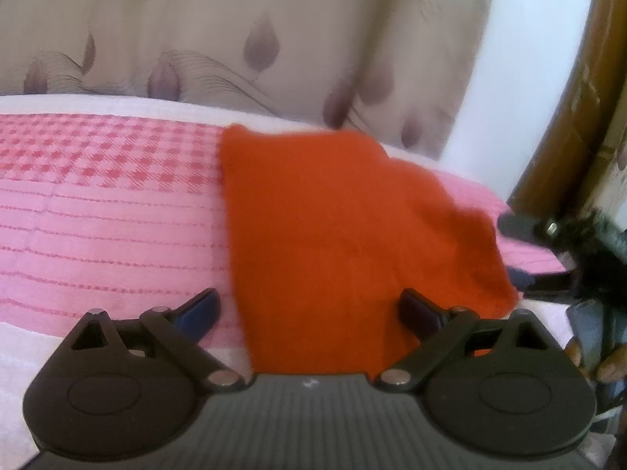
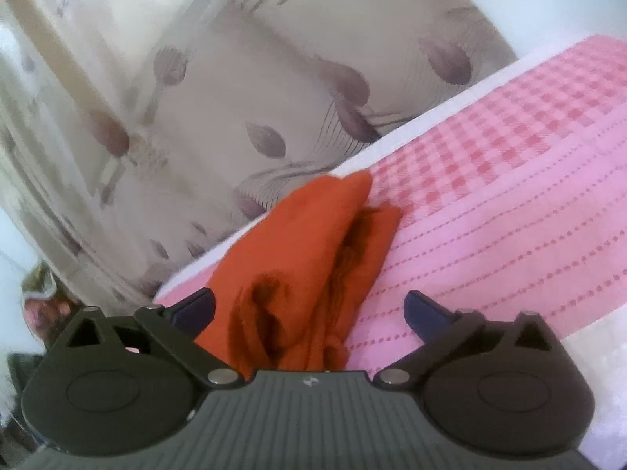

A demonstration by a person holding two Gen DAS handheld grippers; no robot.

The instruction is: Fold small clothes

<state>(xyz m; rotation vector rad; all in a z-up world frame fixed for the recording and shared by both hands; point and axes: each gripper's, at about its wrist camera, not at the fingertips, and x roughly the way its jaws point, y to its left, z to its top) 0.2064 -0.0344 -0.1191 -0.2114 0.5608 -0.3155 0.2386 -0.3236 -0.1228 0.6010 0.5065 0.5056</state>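
Note:
An orange-red small garment (image 1: 333,227) lies on the pink bedspread (image 1: 98,211), spread fairly flat with a looser flap to the right. My left gripper (image 1: 309,313) is open, its fingers wide apart over the garment's near edge, holding nothing. In the right wrist view the same garment (image 2: 313,258) shows bunched in folds near the bed's far edge. My right gripper (image 2: 309,309) is open, its left finger (image 2: 194,309) beside the cloth and its right finger over the pink bedspread (image 2: 509,215). The right gripper's fingers (image 1: 525,227) also show at the right edge of the left wrist view.
A beige curtain with purple leaf print (image 1: 235,39) hangs behind the bed, also in the right wrist view (image 2: 196,117). A brown wooden frame (image 1: 580,98) stands at the right. The white bed border (image 1: 23,372) runs along the near side.

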